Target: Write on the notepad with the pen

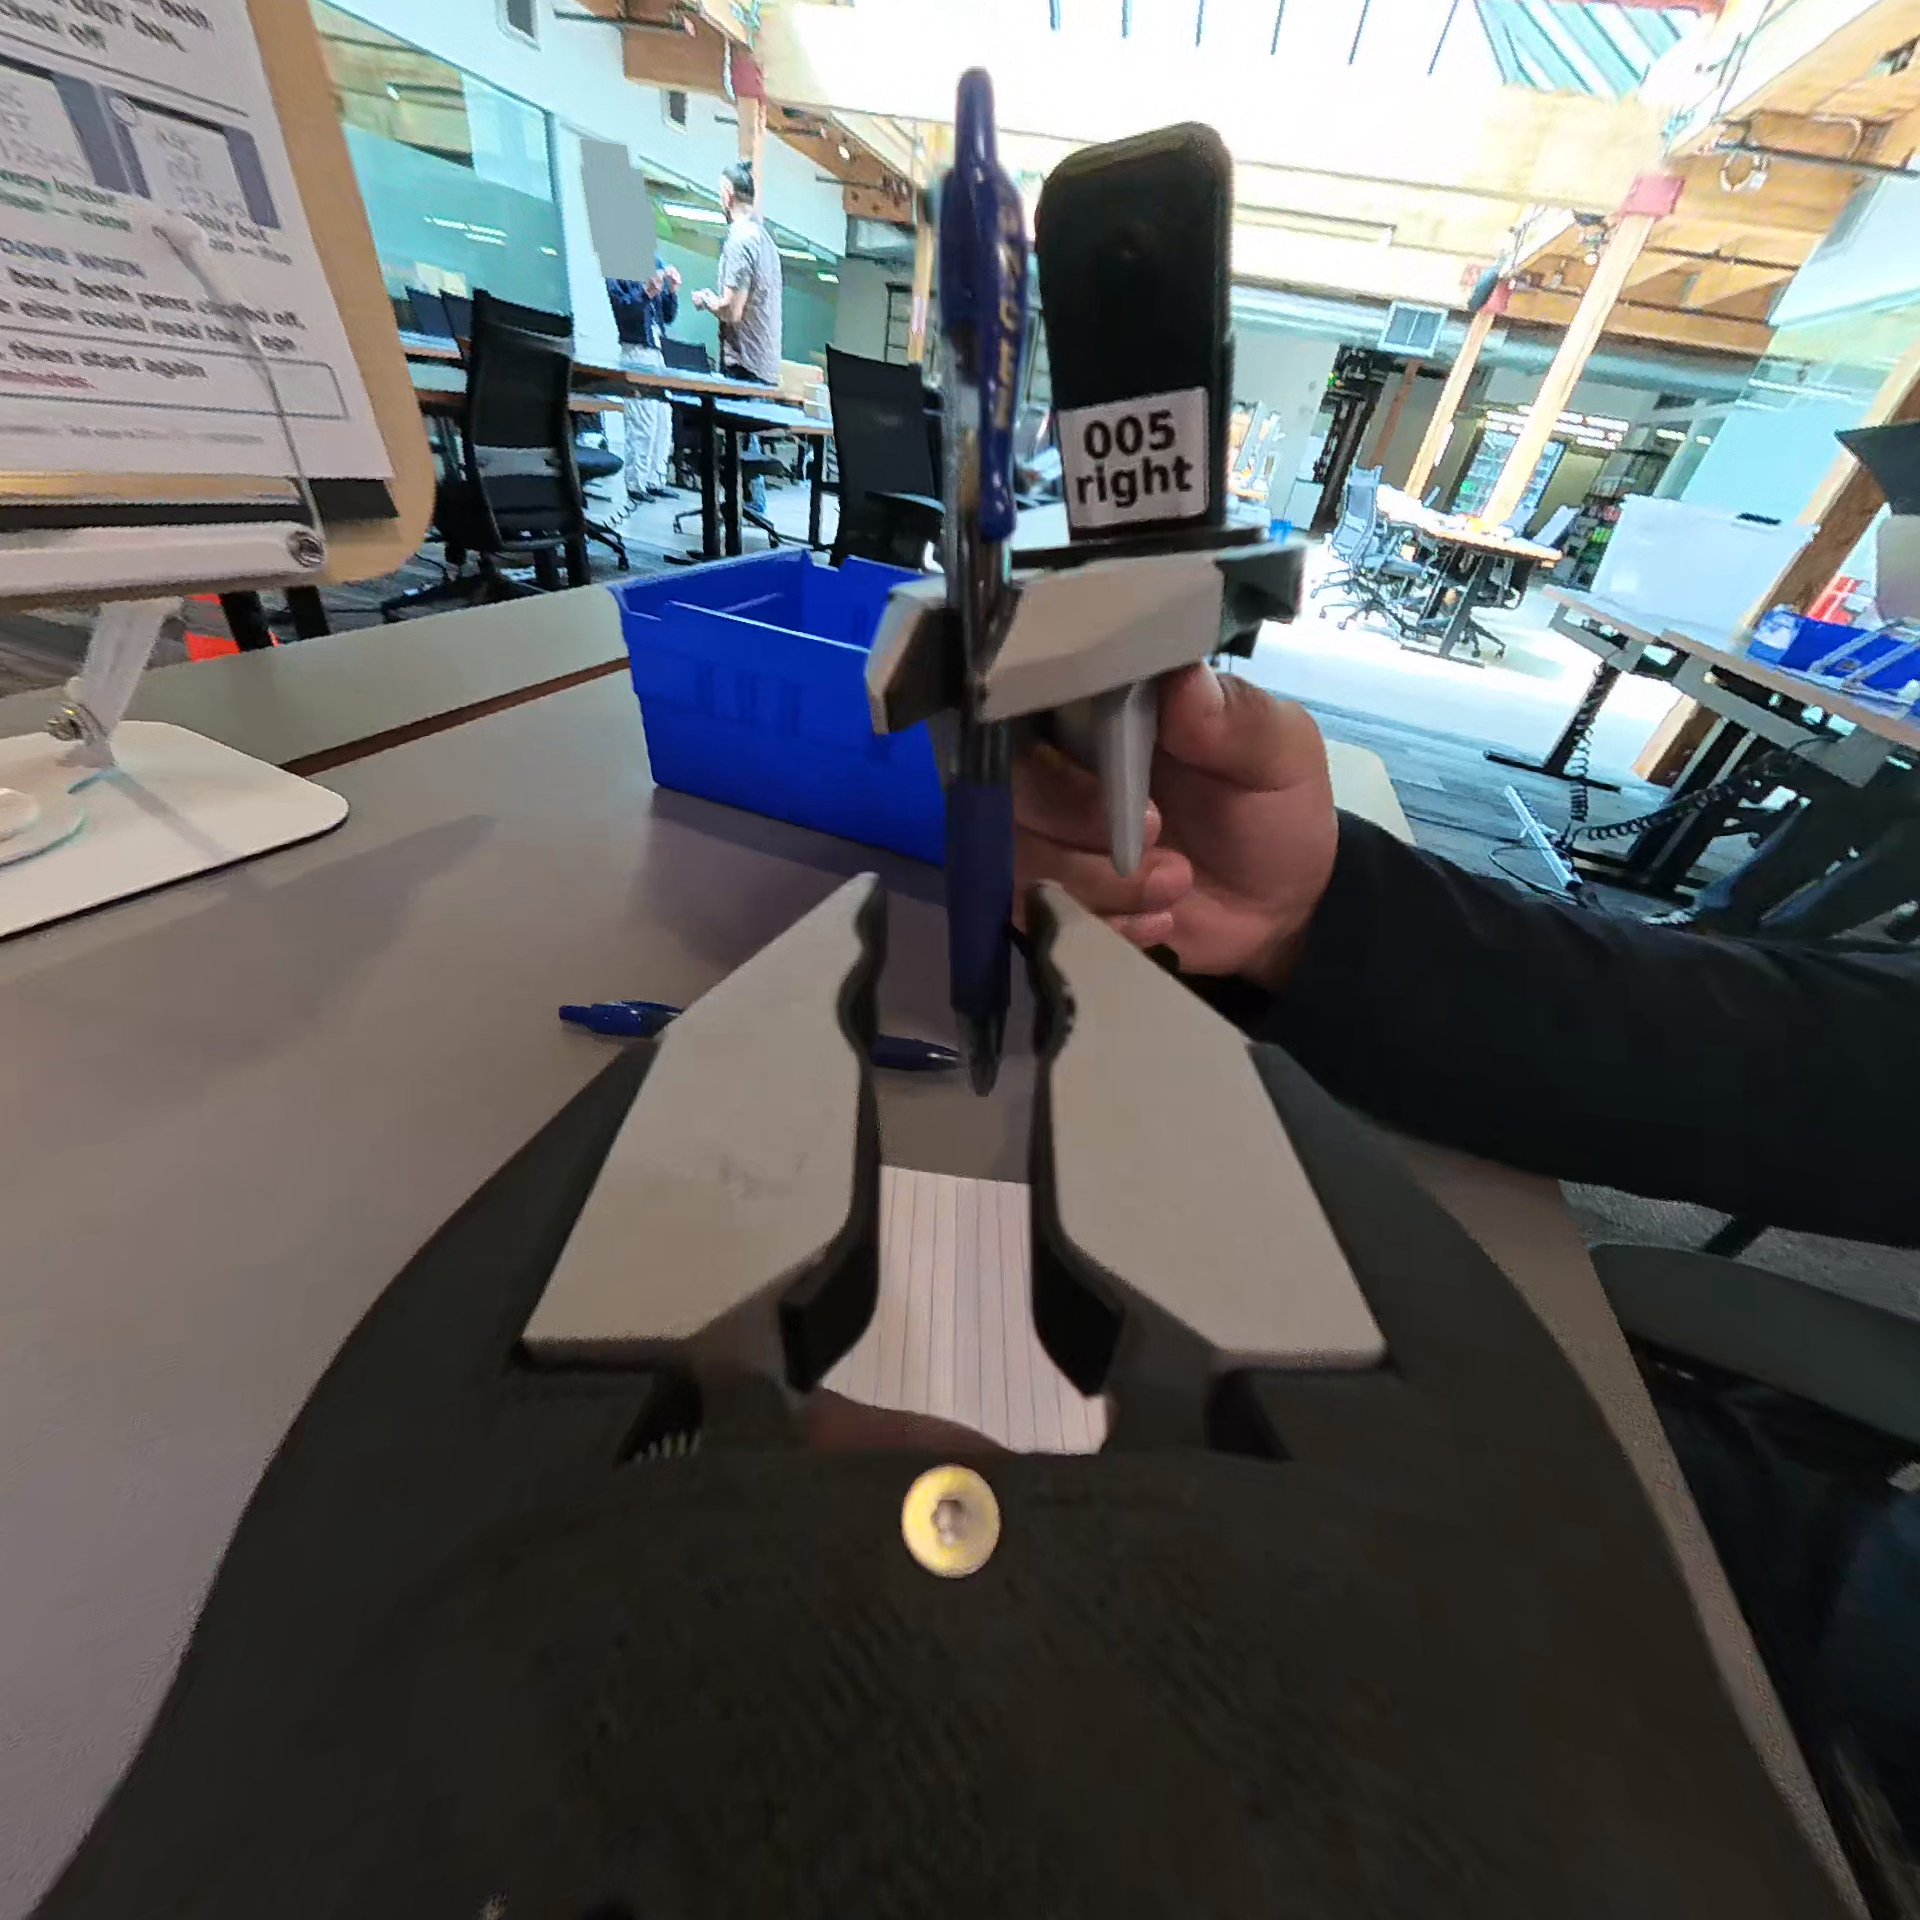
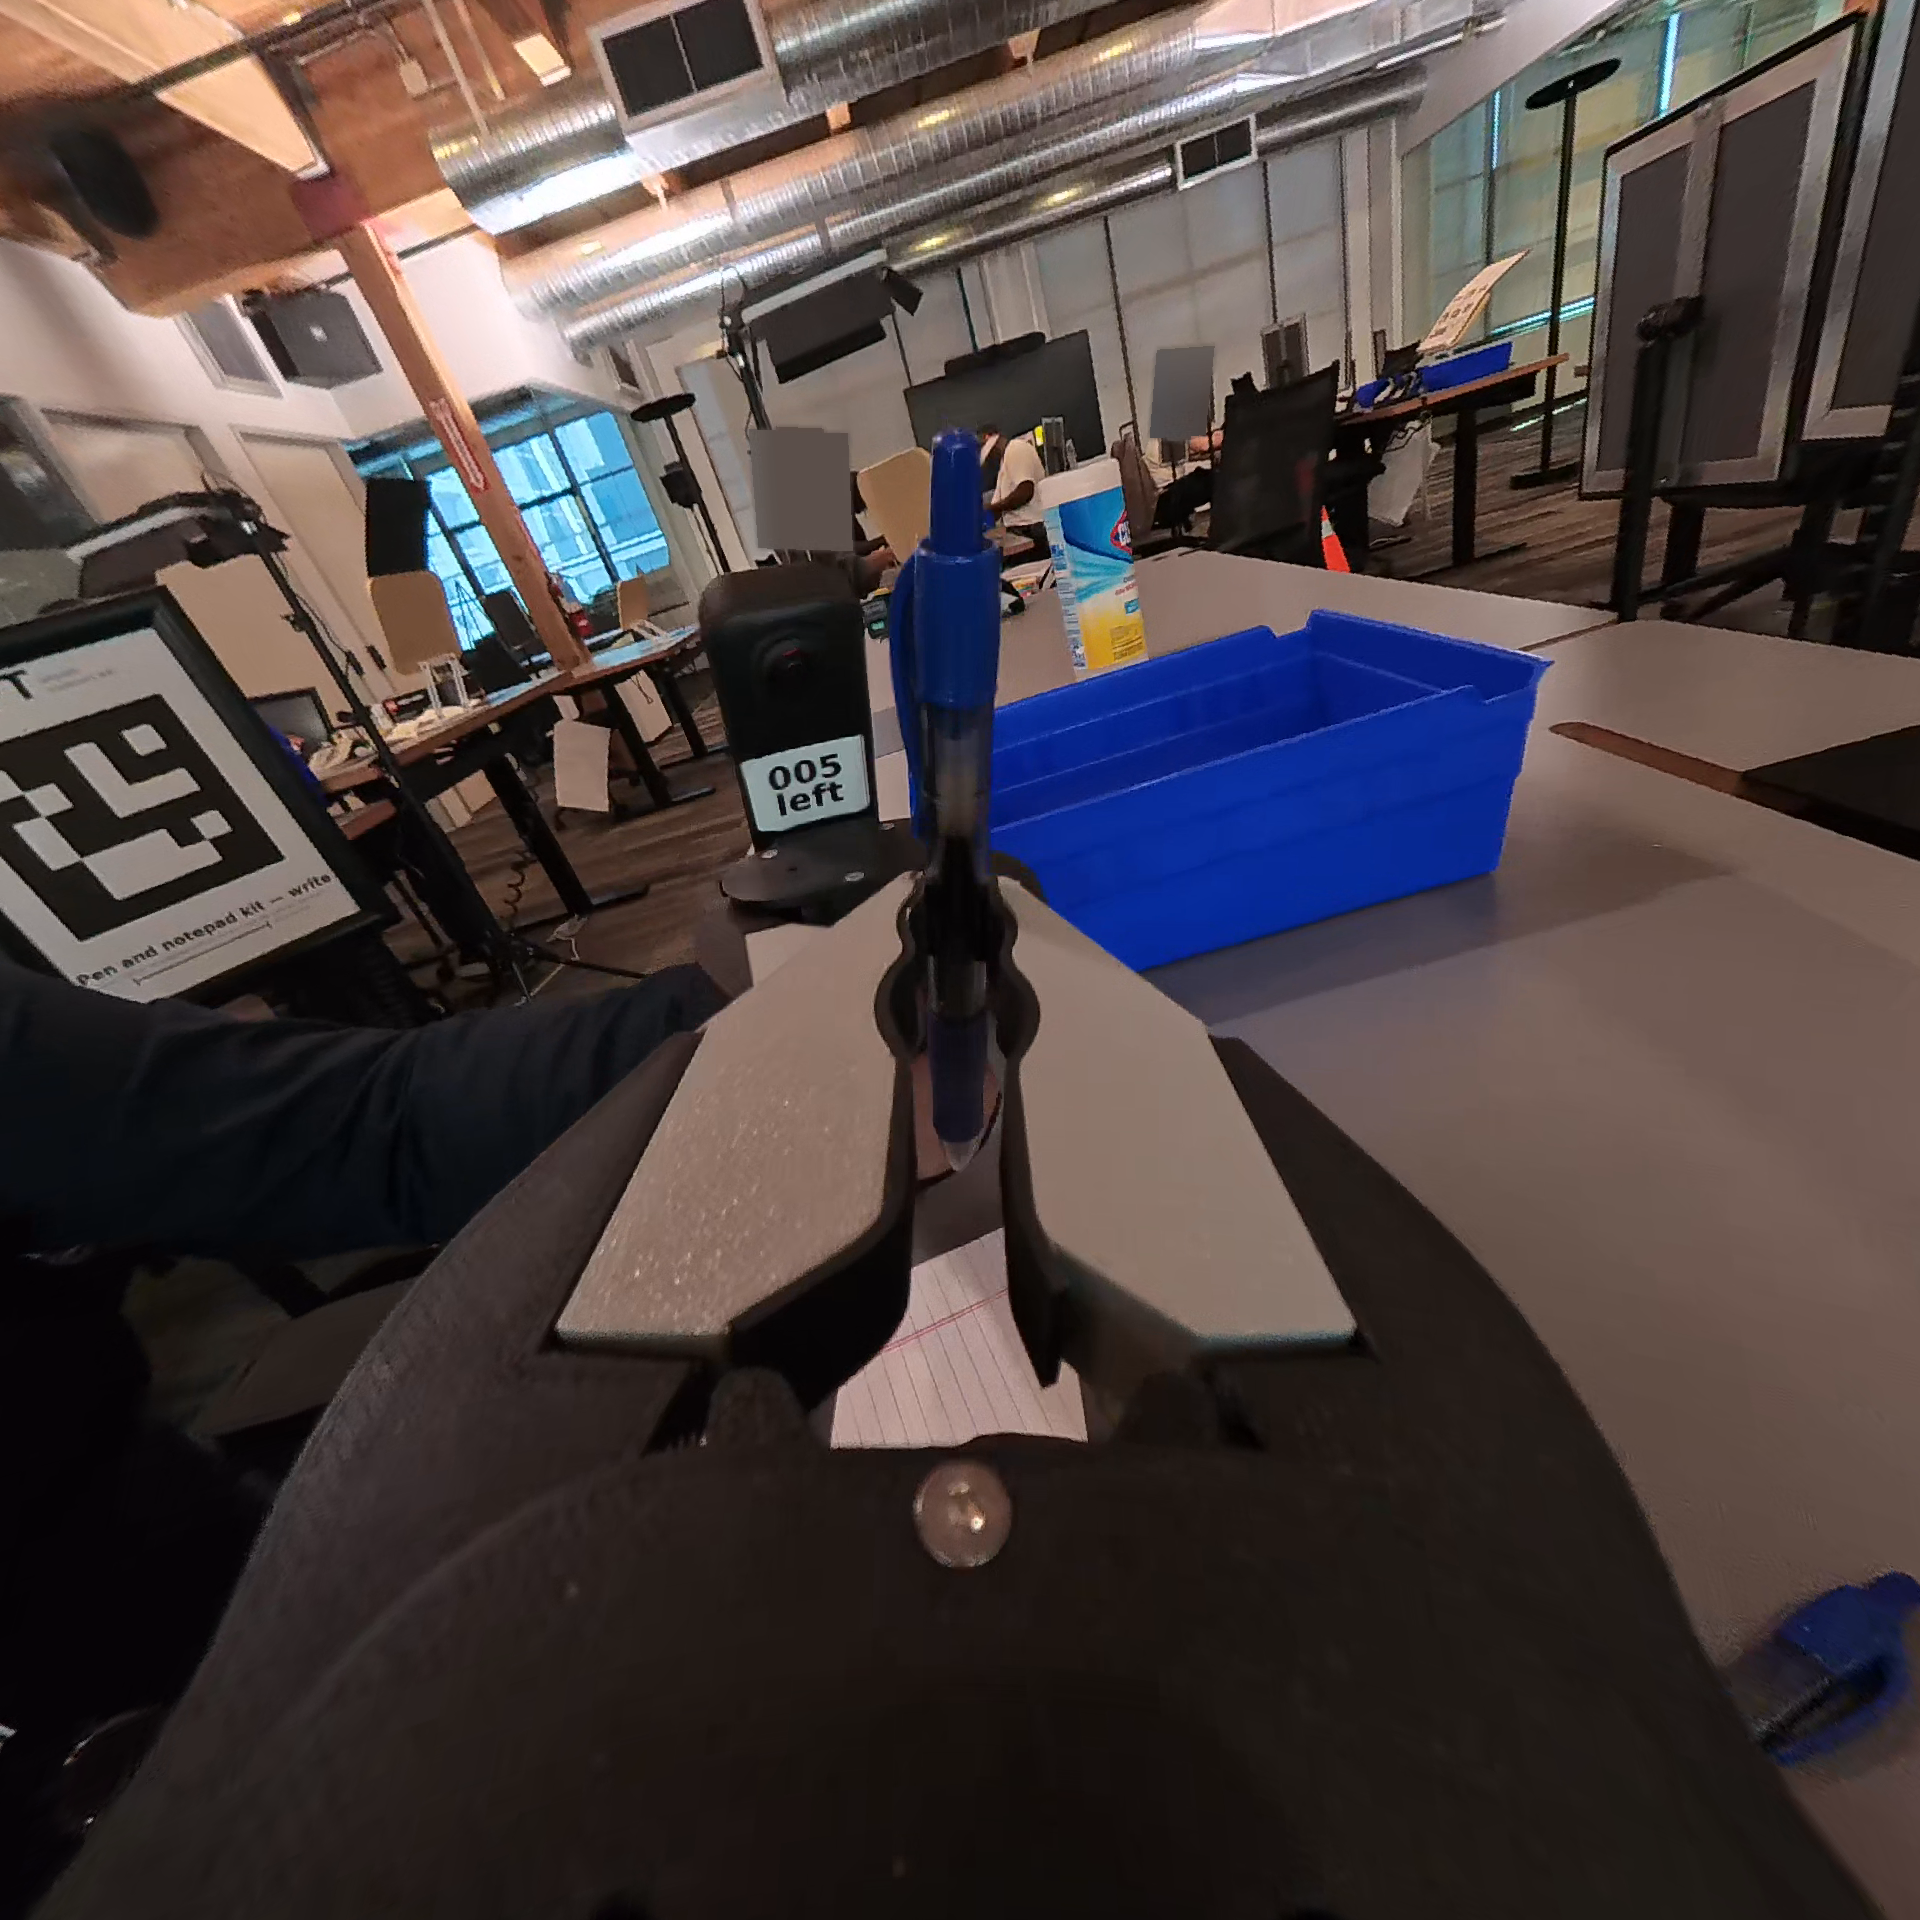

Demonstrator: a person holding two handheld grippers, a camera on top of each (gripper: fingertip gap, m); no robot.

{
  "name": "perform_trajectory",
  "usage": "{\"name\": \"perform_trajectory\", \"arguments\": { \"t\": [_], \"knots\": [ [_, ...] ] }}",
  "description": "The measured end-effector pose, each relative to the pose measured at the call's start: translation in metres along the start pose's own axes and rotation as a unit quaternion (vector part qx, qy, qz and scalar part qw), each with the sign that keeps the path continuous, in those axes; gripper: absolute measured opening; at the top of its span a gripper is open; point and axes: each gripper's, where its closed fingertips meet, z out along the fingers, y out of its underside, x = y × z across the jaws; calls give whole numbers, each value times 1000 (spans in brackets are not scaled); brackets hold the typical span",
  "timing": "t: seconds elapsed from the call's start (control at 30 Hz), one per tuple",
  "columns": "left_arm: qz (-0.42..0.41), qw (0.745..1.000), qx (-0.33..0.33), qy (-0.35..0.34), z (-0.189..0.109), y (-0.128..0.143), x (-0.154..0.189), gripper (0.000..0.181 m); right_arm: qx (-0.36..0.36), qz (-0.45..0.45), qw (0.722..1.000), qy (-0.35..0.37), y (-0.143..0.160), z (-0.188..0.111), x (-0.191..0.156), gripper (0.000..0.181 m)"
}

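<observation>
- The right tongs pinch a blue retractable pen around its lower barrel and hold it upright, writing end down, clicker end up.
- The left tongs are spread, one finger on each side of the pen's grip section. I can't tell whether either finger touches it.
- The lined notepad lies flat on the grey table, beneath both pairs of tongs. The pen tip hangs above the table just beyond the pad's far edge, not on paper.
- A second blue pen lies on the table behind the left tongs, and a blue plastic bin stands farther back.
- My read: this is the readying step, with the pen held but no writing begun. What I can see of the page looks unmarked.
- Next, the left tongs likely steady or reseat the pen, or move to hold the pad. Then the right lowers the tip onto the paper with light pressure.
</observation>
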Motion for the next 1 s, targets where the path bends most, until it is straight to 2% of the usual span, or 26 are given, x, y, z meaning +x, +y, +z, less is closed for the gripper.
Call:
{"name": "perform_trajectory", "arguments": {
  "t": [0.03, 0.07, 0.23, 0.4, 0.53, 0.57, 0.83, 1.0],
  "knots": [
    [3, 1000, 4, 8, -3, -2, 1, 10, -5, -4, 1000, 5, 1, 1, 1, 6],
    [6, 1000, 2, 17, -5, -3, 2, 9, -8, -7, 1000, 7, 2, 0, 1, 6],
    [33, 999, -19, 34, -10, 0, 8, 8, -29, -16, 999, -18, 7, -1, -6, 6],
    [3, 994, -39, 102, -13, 4, 28, 9, -52, -43, 995, -71, 14, -3, -26, 7],
    [-14, 989, -61, 132, -13, 11, 37, 9, -116, -61, 988, -81, 37, 4, -32, 11],
    [-14, 990, -61, 129, -13, 11, 36, 9, -122, -71, 987, -76, 39, 4, -32, 6],
    [-26, 990, -53, 129, -17, 7, 33, 9, -99, -83, 990, -54, 29, 6, -28, 9],
    [-31, 990, -41, 134, -18, 2, 36, 9, -72, -77, 992, -68, 18, -3, -33, 5]
  ]
}}
